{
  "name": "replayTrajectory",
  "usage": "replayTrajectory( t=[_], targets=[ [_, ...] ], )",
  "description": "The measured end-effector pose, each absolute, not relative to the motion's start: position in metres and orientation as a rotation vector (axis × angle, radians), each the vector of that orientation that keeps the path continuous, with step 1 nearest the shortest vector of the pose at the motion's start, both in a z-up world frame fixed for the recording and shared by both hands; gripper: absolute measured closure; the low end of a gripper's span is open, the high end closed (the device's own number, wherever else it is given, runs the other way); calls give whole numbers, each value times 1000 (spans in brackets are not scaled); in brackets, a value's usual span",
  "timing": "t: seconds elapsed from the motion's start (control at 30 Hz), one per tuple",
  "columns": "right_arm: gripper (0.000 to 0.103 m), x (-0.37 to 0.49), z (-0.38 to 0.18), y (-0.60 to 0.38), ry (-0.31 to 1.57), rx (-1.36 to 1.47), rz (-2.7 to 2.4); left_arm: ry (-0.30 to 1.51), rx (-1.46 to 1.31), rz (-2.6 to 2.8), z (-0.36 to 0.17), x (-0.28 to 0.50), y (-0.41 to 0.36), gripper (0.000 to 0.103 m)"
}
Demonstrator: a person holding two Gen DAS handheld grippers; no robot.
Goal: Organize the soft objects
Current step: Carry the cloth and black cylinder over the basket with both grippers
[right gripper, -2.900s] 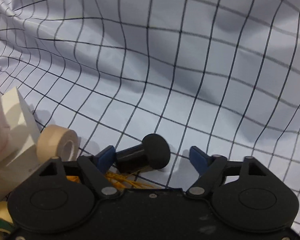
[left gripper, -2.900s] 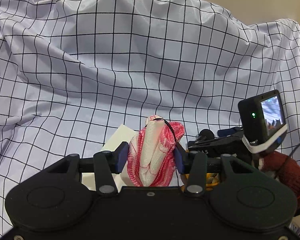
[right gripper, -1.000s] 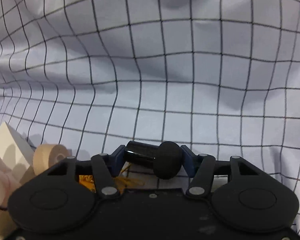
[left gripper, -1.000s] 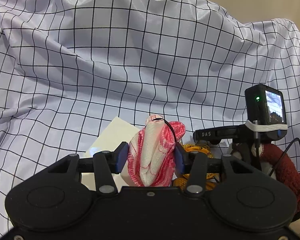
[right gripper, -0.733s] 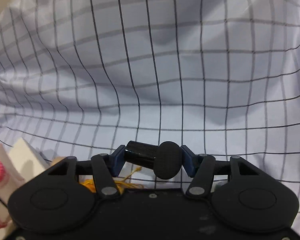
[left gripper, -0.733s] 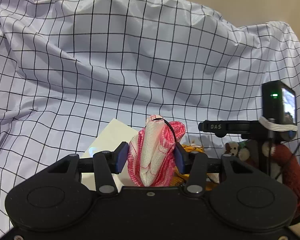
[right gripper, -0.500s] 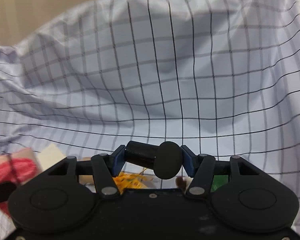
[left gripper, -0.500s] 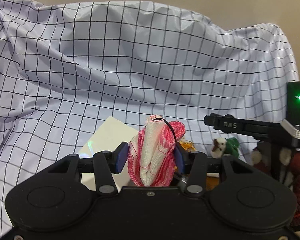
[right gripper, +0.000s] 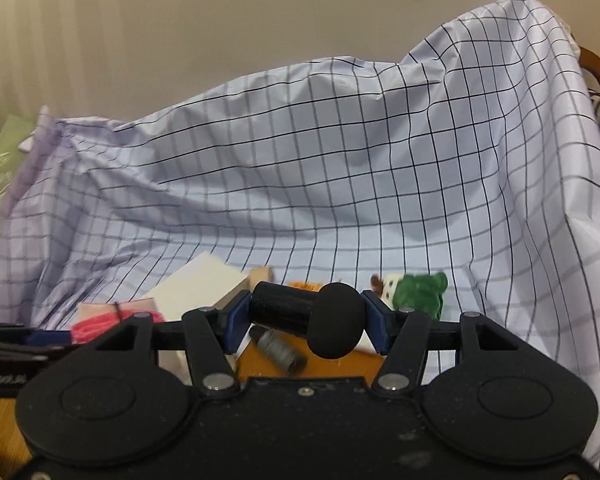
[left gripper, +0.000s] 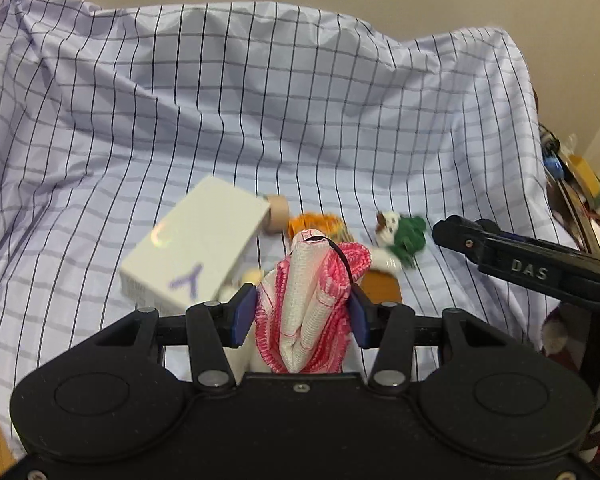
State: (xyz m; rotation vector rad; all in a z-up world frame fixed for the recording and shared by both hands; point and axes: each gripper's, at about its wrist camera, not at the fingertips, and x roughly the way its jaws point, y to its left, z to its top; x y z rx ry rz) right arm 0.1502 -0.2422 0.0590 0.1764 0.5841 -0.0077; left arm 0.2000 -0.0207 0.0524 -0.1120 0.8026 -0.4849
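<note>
Above the checked cloth [left gripper: 300, 100], my left gripper [left gripper: 302, 316] is clamped on a pink-and-white glove [left gripper: 308, 304], my right gripper [right gripper: 304, 320] on a black mushroom-headed plug [right gripper: 304, 316]; carrying both off, next needs a drop spot, maybe past twelve o'clock

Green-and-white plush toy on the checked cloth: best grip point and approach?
Take the plush toy by its green body, the bulkiest part showing, rather than the small white head at its left. Come from above: the cloth around it looks bare on the far and right sides. Both grippers are full, so one would need emptying first.
</note>
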Motion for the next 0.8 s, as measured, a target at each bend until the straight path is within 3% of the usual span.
replayTrajectory(
  t=[0.4,0.8],
  targets=[
    [45,62,18,-222,685,209,2,1005,-149,-444,-7,145,-6,55],
    [45,8,-26,-195,808,228,32,1071,-168,-379,-34,96,3,55]
  ],
)
